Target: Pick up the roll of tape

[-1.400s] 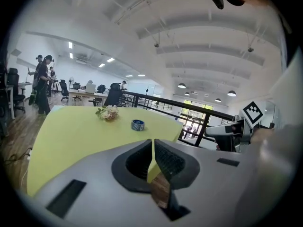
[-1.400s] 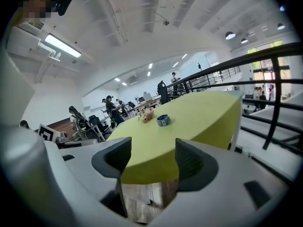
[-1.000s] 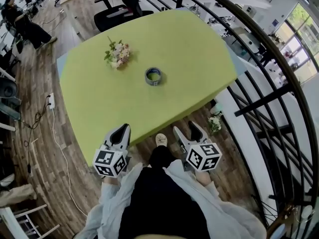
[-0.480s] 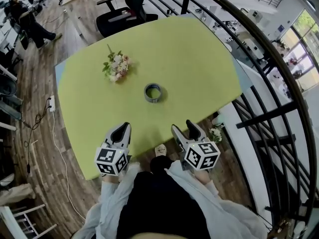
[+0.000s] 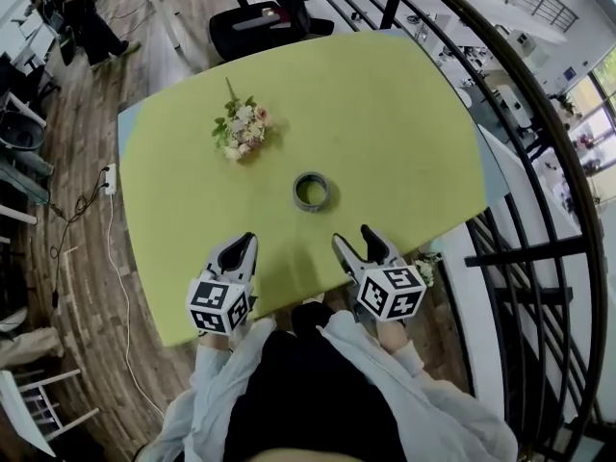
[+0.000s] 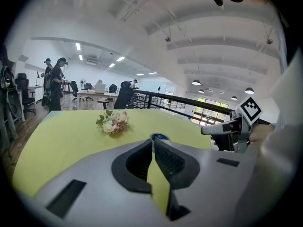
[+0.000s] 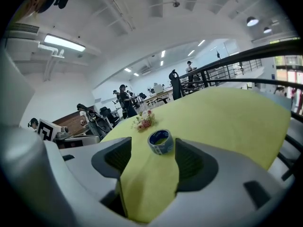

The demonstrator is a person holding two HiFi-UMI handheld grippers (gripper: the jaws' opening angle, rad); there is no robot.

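I am lining up the reach. The roll of tape (image 5: 311, 192) is lying flat mid-table (image 5: 385, 114), untouched. At the near edge, my right gripper (image 5: 354, 242) is hanging released, framing the roll, and my left gripper (image 5: 241, 248) is clenched, empty. Next I need to be reaching forward and straddling its wall.

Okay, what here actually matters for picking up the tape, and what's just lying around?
For the job: roll of tape; right gripper, jaws apart; left gripper, jaws together.

Lying about: small flower bouquet on the green table; office chair beyond it.
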